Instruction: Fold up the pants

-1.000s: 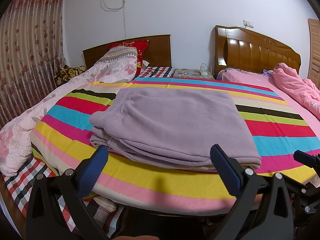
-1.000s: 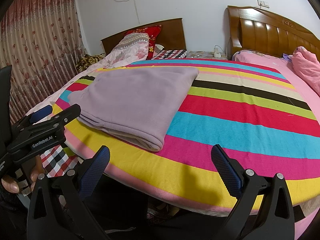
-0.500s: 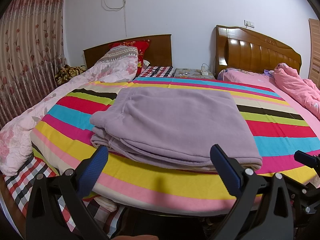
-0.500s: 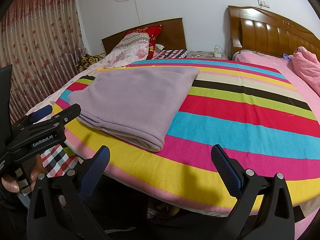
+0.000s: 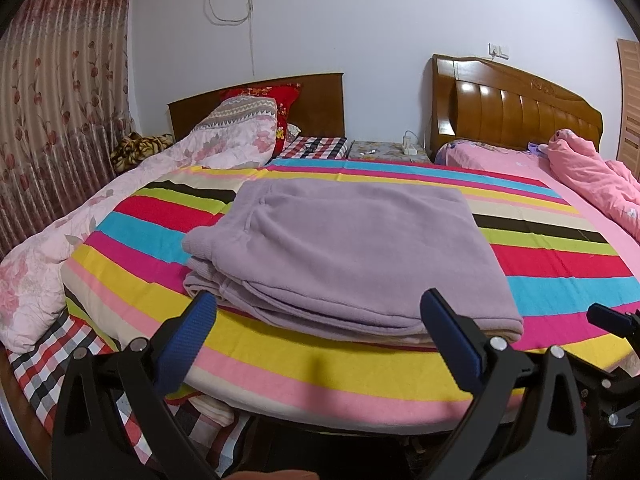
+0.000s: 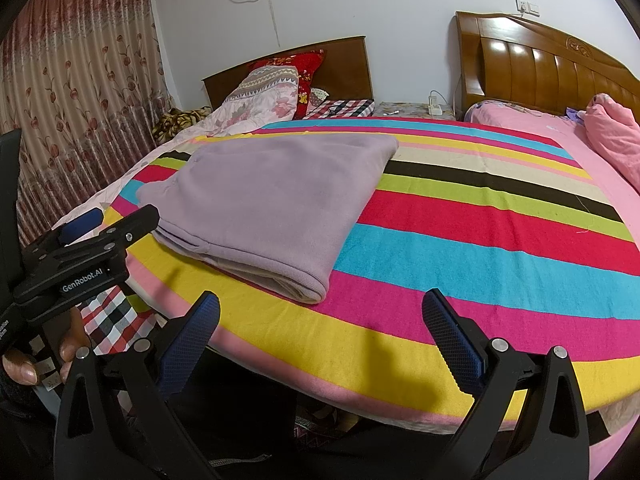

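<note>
The lilac fleece pants (image 5: 352,252) lie folded in a flat stack on the striped blanket (image 5: 168,216), near its front edge. They also show in the right wrist view (image 6: 272,200), left of centre. My left gripper (image 5: 320,312) is open and empty, held just short of the stack's front edge. My right gripper (image 6: 320,316) is open and empty, over the blanket's front edge, right of the pants. The left gripper's body (image 6: 80,256) shows at the left of the right wrist view.
The striped blanket (image 6: 480,240) covers the bed. A pink floral quilt (image 5: 60,240) lies along its left side, with pillows (image 5: 248,120) at the headboard. A pink bed with a crumpled pink quilt (image 5: 588,180) stands at the right. A curtain (image 5: 60,100) hangs at the left.
</note>
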The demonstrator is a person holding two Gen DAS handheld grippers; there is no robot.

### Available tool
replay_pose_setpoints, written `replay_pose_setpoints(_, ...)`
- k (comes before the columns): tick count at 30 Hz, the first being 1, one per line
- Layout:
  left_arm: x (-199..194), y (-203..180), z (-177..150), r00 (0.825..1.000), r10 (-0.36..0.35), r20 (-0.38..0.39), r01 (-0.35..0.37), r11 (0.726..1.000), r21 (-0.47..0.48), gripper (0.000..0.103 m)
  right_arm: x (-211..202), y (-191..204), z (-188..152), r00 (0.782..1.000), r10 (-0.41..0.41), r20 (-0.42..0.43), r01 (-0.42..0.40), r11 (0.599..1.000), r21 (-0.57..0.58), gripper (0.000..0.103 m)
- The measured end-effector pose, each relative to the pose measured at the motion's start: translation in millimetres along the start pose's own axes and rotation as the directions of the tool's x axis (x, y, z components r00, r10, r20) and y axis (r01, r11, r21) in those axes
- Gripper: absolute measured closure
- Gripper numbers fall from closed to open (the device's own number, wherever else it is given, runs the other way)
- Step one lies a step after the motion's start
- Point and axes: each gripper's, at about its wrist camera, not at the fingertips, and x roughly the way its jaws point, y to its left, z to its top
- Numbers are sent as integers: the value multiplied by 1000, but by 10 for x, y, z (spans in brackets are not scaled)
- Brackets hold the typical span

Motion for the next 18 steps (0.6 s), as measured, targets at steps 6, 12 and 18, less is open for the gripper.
replay_pose_setpoints(6, 12, -23, 7, 1000, -6, -3, 6, 1000, -3, 1, -2, -3, 2, 1000, 0, 0, 0, 1000, 0, 5)
replay_pose_setpoints(12, 143, 48, -26, 998, -2, -63, -1, 999, -43, 1, -5, -13, -16, 1000, 3, -2, -3, 1000, 2, 5)
replay_pose_setpoints(18, 172, 81, -50, 997, 9, -83, -15, 997, -72, 1, -7, -11, -15, 1000, 3, -2, -3, 1000, 2, 5)
